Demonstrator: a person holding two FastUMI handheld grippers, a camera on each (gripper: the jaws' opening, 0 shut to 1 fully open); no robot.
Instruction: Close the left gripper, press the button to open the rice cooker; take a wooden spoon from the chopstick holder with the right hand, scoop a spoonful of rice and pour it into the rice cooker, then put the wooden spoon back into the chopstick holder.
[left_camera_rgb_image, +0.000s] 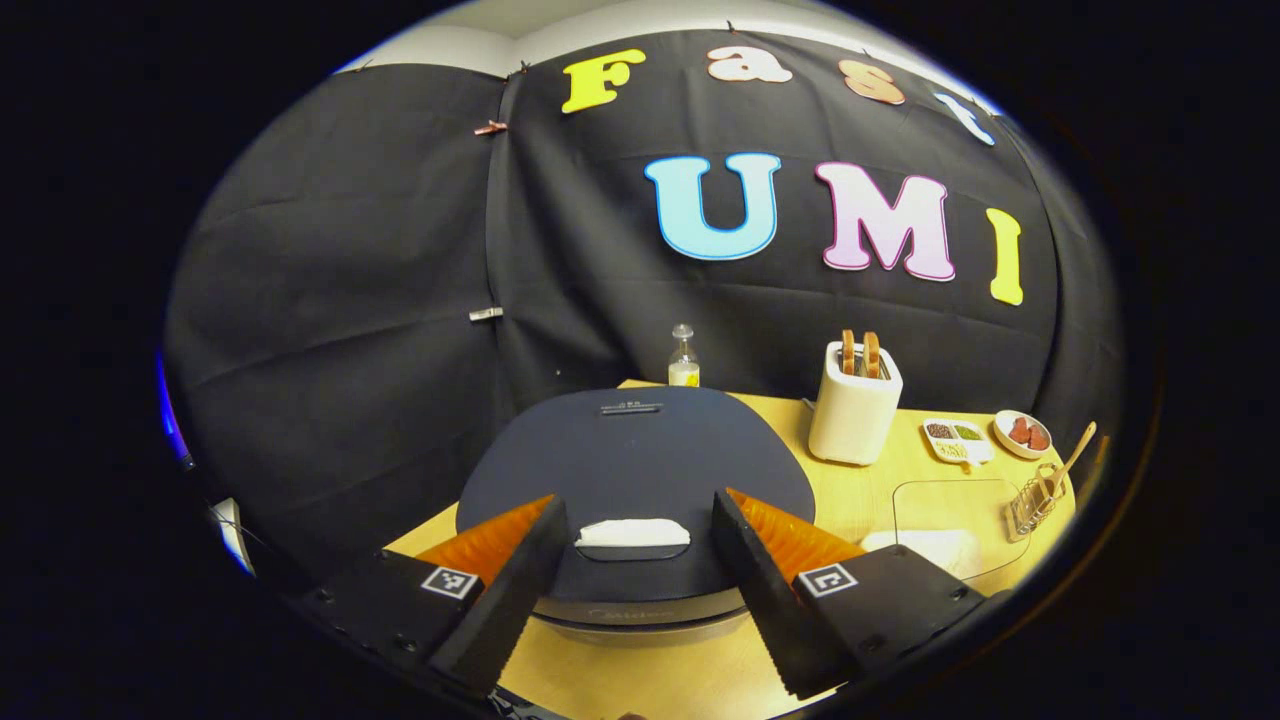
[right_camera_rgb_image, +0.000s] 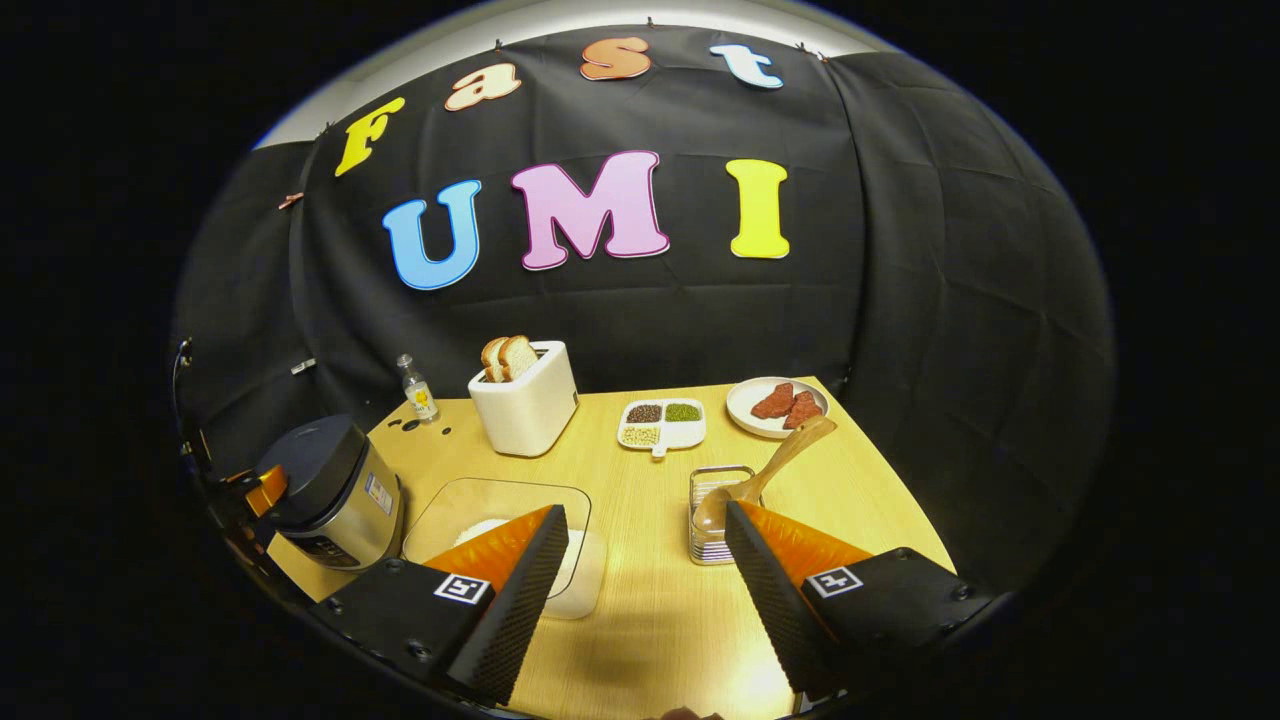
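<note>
The rice cooker (left_camera_rgb_image: 640, 470) with its dark lid down sits right before my left gripper (left_camera_rgb_image: 632, 590), whose fingers stand open on either side of the pale lid button (left_camera_rgb_image: 632, 533). In the right gripper view the cooker (right_camera_rgb_image: 335, 495) stands at the table's left edge, with the left gripper (right_camera_rgb_image: 262, 490) hovering at it. My right gripper (right_camera_rgb_image: 640, 590) is open and holds nothing, above the table front. Just beyond its right finger the wire chopstick holder (right_camera_rgb_image: 718, 520) carries the wooden spoon (right_camera_rgb_image: 765, 470), leaning right. A clear glass dish with white rice (right_camera_rgb_image: 500, 535) lies behind its left finger.
A white toaster (right_camera_rgb_image: 525, 405) with bread slices stands at the back, a small bottle (right_camera_rgb_image: 418, 390) to its left. A divided dish of beans (right_camera_rgb_image: 662, 423) and a plate of meat pieces (right_camera_rgb_image: 778, 405) sit at the back right. The table's edges (right_camera_rgb_image: 900, 500) run close by.
</note>
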